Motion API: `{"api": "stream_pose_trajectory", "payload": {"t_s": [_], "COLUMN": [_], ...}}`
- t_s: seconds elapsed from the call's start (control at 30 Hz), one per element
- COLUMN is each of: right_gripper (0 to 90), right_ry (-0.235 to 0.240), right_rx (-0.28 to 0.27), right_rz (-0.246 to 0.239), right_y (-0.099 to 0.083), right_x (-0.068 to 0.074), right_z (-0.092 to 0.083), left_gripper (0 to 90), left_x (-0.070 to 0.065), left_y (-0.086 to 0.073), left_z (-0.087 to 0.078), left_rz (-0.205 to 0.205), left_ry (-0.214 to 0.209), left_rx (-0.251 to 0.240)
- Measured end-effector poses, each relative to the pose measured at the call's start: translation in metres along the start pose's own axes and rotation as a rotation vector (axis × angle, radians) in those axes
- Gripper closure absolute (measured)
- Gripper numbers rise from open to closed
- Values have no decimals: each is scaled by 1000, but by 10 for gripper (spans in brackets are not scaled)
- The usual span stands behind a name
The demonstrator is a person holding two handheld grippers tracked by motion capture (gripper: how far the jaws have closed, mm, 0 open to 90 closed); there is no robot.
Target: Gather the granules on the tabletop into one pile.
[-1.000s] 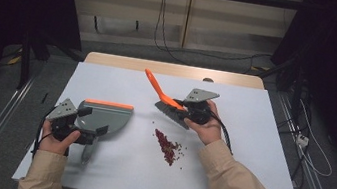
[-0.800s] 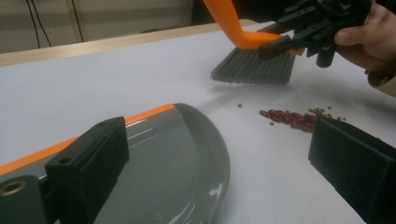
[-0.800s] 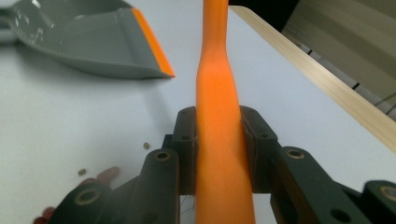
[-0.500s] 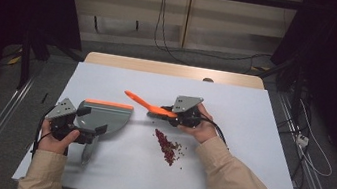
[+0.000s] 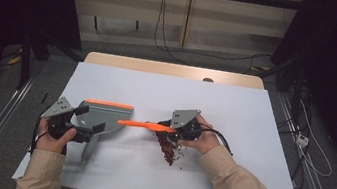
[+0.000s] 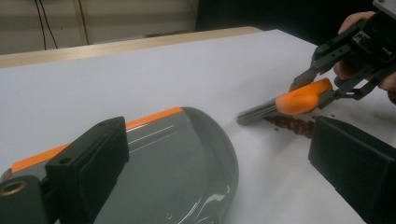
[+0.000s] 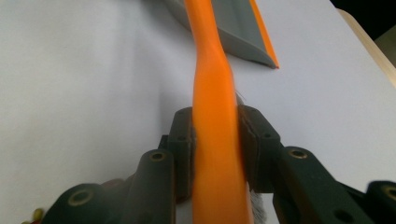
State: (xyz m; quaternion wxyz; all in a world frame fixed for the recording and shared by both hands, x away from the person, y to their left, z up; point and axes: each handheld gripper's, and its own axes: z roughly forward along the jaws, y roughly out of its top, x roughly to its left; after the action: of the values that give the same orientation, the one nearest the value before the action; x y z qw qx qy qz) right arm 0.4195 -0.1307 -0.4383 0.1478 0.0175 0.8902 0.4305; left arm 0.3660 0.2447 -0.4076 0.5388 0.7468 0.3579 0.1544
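A grey dustpan (image 5: 102, 115) with an orange lip lies flat at the left of the white table, its handle toward the person. My left gripper (image 5: 90, 119) stands open, its jaws wide apart over the pan (image 6: 177, 163); no pad presses its sides. My right gripper (image 5: 164, 127) is shut on an orange-handled brush (image 5: 144, 125) near its head. The handle (image 7: 212, 93) lies almost level and points at the dustpan (image 7: 233, 23). Grey bristles (image 6: 257, 112) touch the table by a small pile of dark red bits (image 5: 169, 151), which continues under my right hand.
The white tabletop (image 5: 254, 117) has free room to the right and toward the far wooden edge (image 5: 175, 70). A black cable trails from the right gripper over the table. Dark floor and rails flank both sides.
My right gripper has moved left and down. The brush handle has swung from slanting up to lying almost level, pointing at the dustpan. The left gripper and dustpan have stayed put.
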Motion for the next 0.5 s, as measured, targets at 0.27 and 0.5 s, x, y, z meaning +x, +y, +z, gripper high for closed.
{"api": "stream_pose_trajectory", "payload": {"t_s": [0.27, 0.5], "right_gripper": [692, 693], "right_ry": [12, 23], "right_rx": [-5, -7], "right_rz": [44, 102], "right_y": [1, 2], "right_x": [7, 7], "right_z": [-10, -15], "left_gripper": [50, 50], "left_x": [0, -1], "left_y": [1, 1], "left_z": [-1, 0], "left_rz": [2, 11], "left_ry": [0, -3], "left_rx": [-3, 1]}}
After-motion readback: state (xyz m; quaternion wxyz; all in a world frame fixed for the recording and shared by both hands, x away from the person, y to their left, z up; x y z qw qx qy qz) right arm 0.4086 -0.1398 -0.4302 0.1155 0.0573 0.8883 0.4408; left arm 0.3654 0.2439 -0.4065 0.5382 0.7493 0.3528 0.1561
